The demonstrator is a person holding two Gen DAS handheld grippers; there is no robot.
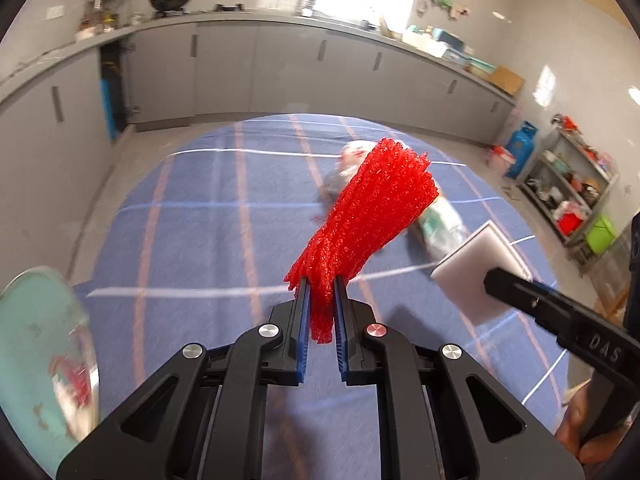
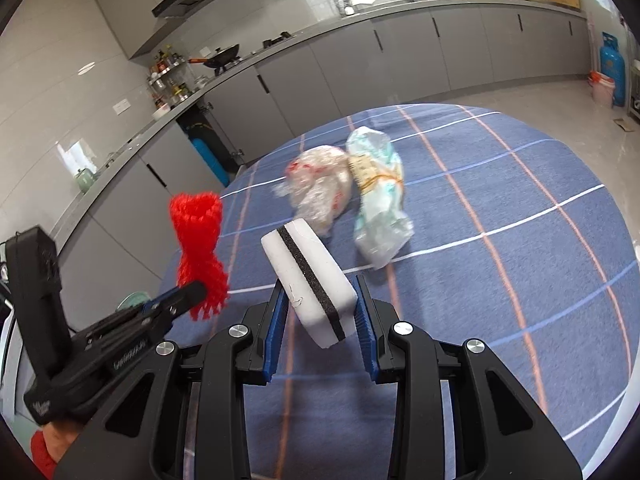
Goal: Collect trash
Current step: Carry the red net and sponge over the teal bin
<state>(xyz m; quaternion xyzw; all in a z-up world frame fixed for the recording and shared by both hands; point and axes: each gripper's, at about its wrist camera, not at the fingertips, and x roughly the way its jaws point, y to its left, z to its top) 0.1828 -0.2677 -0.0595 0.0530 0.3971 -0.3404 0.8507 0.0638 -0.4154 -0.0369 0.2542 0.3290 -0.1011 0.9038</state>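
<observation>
1. Red foam netting [image 1: 368, 216] pinched between the blue pads of the left claw [image 1: 322, 292], closed tight on its lower end; upper end flared out above the table.
2. Seen from the right wrist view as well: same red foam netting [image 2: 199, 240] lifted clear of the cloth, held at the tip of the left claw [image 2: 192, 292], off the left edge of the table.
3. White sponge block [image 2: 310, 276] with a black stripe through its middle gripped crosswise by the right claw [image 2: 320, 300], pads pressed on its two broad faces, tilted, raised above the table.
4. Same white sponge block [image 1: 476, 268] visible in the left wrist view at the end of the right claw [image 1: 504, 280], to the right of the netting.
5. Left lying on the table [image 2: 520, 240], covered in blue cloth with white and pink check lines: a crumpled clear plastic bag [image 2: 320, 188] and, just beside it on the right, a pale green-and-white wrapper [image 2: 380, 200] bound with a yellowish band.
6. Blurred at the lower left of the left wrist view: a teal bin [image 1: 40, 352] with red and white scraps inside.
7. Behind the table: grey cabinets [image 2: 360, 60] along the wall, a wok [image 2: 222, 56] on the stove.
</observation>
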